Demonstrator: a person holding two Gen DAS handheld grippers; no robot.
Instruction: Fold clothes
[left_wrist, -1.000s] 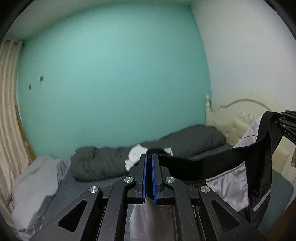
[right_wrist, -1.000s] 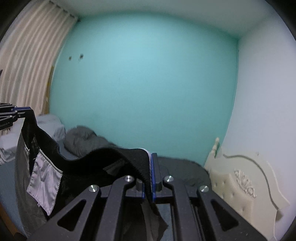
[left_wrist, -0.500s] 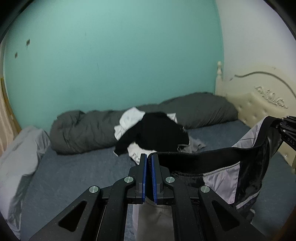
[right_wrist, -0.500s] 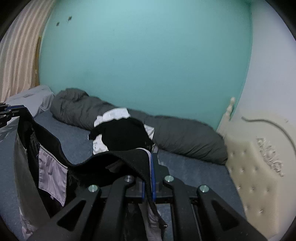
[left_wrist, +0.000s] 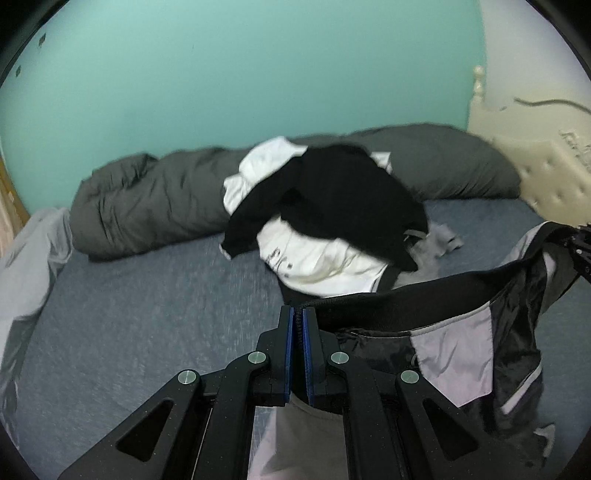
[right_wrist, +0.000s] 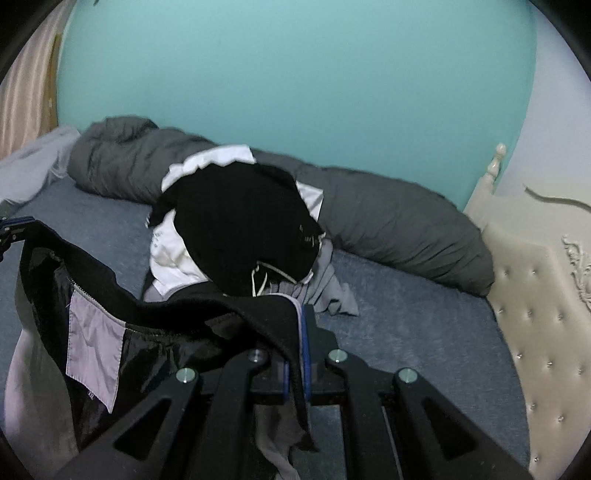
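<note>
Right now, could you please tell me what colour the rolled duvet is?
Dark grey duvet; clearest in the right wrist view.

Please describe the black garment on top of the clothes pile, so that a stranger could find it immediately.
Start at the long grey duvet rolled along the teal wall. In front of its middle, clothes are heaped on the blue bed sheet. The black garment crowns the heap, over a white shirt; it alone is solid black.

Left tool (left_wrist: 298, 314): matte black linkage arms with triangular cut-outs, four round silver screws, blue pads on both fingers. Right tool (right_wrist: 300, 314): identical black frame, silver screws, blue pads.
</note>
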